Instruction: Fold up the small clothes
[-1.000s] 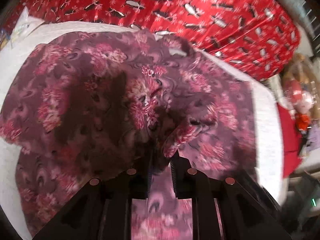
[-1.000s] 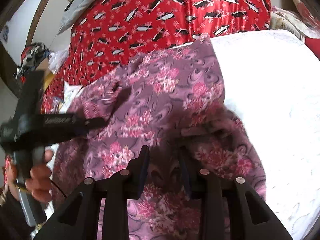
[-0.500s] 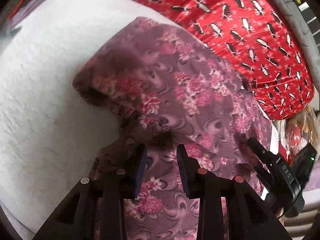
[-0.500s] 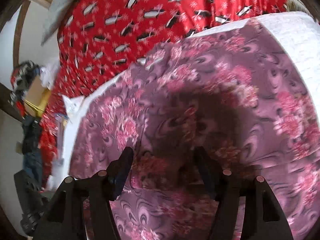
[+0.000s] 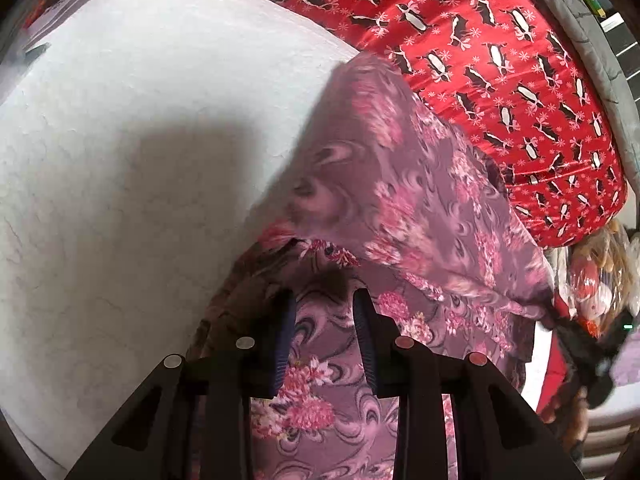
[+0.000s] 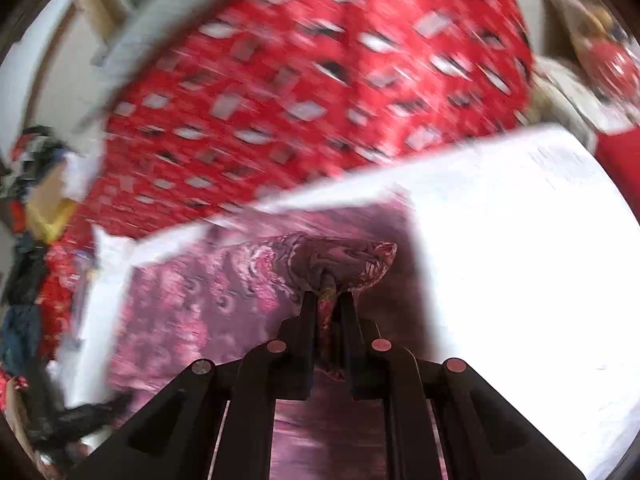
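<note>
Over white bed [image 6: 520,240]: right claw [image 6: 326,300] angled down, just clamped floral garment [image 6: 332,256]; left claw [image 5: 324,300] parted.

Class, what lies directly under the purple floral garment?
The floral garment lies on a white textured cover, bare beside it. Where one layer lifts, more of the same fabric shows beneath. Anything else under the cloth is hidden.

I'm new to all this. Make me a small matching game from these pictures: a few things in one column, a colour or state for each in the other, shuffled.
Things:
1. purple floral garment
2. white textured bed cover
3. penguin-print blanket
4. right gripper
5. left gripper

States:
A. red
B. jaws apart, nothing pinched
C. bare and pale
D. shut on cloth
E. partly lifted

Pairs: 1-E, 2-C, 3-A, 4-D, 5-B
</note>
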Tool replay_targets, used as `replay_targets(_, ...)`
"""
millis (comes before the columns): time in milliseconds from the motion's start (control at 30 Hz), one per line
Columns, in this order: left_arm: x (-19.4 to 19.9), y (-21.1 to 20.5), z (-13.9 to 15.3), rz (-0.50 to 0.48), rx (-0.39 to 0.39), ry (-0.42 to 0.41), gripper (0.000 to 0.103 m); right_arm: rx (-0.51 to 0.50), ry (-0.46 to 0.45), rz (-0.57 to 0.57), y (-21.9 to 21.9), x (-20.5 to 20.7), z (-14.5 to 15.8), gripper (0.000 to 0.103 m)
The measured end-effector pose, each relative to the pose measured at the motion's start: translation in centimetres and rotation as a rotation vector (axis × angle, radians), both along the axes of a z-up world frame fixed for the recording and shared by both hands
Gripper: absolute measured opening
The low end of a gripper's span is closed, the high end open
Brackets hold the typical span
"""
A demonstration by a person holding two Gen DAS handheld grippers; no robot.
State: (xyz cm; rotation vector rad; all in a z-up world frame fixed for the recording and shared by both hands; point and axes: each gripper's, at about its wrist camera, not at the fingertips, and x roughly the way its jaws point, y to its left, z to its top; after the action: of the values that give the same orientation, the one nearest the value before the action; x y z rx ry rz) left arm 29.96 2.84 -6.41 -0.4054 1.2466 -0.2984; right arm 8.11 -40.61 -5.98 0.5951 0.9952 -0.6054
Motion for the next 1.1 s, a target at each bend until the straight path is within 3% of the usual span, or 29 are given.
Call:
replay_targets(67, -0.6, 0.0, 0.9, -0.006, -0.019, -0.004, 0.029, 0.056, 0.033, -0.001, -0.6, -0.8, -1.2, 0.015)
replay_targets(100, -1.0, 0.1, 1.7, -0.012, -0.036, -0.021, 0.029, 0.039, 0.008, -0.010, -0.3, -1.4, -0.7, 0.021)
replay_targets(167, -1.4, -0.2, 3.3, -0.023, -0.052, -0.070, 0.030, -0.038, -0.073, -0.030, 0.4, -2.3, 1.4, 0.022)
replay_targets(300, -0.9, -1.9, 4.7, -0.039, 0.033, -0.155, 0.040, -0.060, -0.210, 0.008, 1.5, -2.9, 3.1, 0.024)
replay_targets(367, -0.2, -3.1, 3.5, -0.049, 0.100, -0.135, 0.041, -0.009, -0.144, 0.062, 1.8, -1.3, 1.3, 0.024)
replay_targets(433, 0.7, -4.7, 0.8, -0.078, 0.174, -0.045, 0.041, 0.078, -0.010, 0.107, 1.9, -0.2, -2.0, 0.019)
replay_targets(467, 0.7, -5.2, -0.2, -0.095, 0.204, -0.022, 0.040, 0.076, 0.003, 0.117, 2.1, -0.3, -2.7, 0.019)
replay_targets(567, -0.9, -6.4, 0.9, -0.138, 0.273, -0.079, 0.040, 0.106, -0.002, 0.119, 2.0, -0.5, -1.8, 0.022)
replay_targets(633, -2.0, -6.6, 1.1, -0.167, 0.285, -0.063, 0.040, 0.138, 0.033, 0.152, 2.2, -1.0, -1.3, 0.023)
replay_targets(733, -4.5, -6.1, 1.5, -0.210, 0.302, -0.030, 0.040, 0.168, 0.160, 0.234, 3.9, -2.1, -1.1, 0.025)
replay_targets(833, -7.6, -4.4, 1.6, -0.236, 0.292, 0.029, 0.040, 0.211, 0.265, 0.326, 6.5, -4.5, -1.3, 0.035)
replay_targets(900, -9.6, -2.3, 1.4, -0.238, 0.264, 0.076, 0.040, 0.178, 0.314, 0.393, 9.1, -7.2, -0.4, 0.035)
replay_targets(1000, -12.7, 1.2, 1.6, -0.231, 0.281, 0.091, 0.040, 0.184, 0.337, 0.439, 11.4, -11.0, 0.7, 0.036)
replay_targets(1100, -15.6, 4.3, 1.6, -0.213, 0.305, 0.097, 0.041, 0.174, 0.325, 0.408, 12.3, -15.4, 2.1, 0.039)
